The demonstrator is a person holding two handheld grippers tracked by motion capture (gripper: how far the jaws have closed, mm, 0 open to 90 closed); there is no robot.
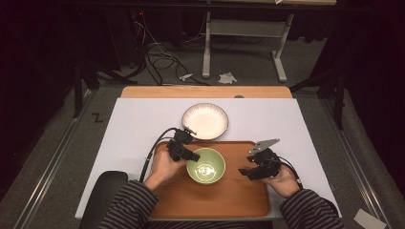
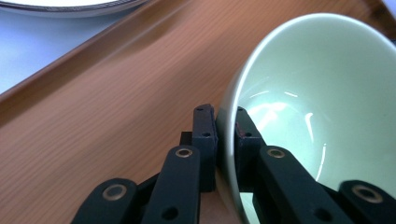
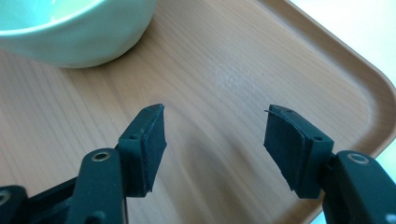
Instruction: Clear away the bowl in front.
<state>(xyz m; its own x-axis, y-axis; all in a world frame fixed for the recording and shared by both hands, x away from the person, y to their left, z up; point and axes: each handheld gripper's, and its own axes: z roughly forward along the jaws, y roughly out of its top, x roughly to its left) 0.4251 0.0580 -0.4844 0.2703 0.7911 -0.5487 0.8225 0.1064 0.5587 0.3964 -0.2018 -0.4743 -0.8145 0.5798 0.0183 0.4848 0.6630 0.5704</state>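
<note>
While the person leans over the bench, the left gripper [image 1: 190, 155] has its jaws clenched on the rim of the green bowl [image 1: 206, 165], one jaw outside the wall and one inside. You can see it really clearly in the left gripper view, where the thin rim of the bowl sits pinched right between the two black jaws. That's the obvious way to grab a bowl like this, since the wall is too wide and round to get hold of any other way.

The bowl sits on the wooden tray [image 1: 239, 200], a bit left of the tray's middle. It looks tilted in the left gripper view, but that could just be the camera's angle, so I honestly can't tell if it's lifted or still flat on the tray.

The right gripper [image 1: 254, 170] hovers over the right part of the tray, apart from the bowl, with its jaws spread wide and nothing between them. My guess is it's just waiting its turn, or ready to steady things.

Beyond the tray, on the white sheet [image 1: 138, 119] covering the bench, there's a white plate [image 1: 205, 121] just past the tray's far edge. Could be where the bowl ends up, but that's only a guess.
</note>
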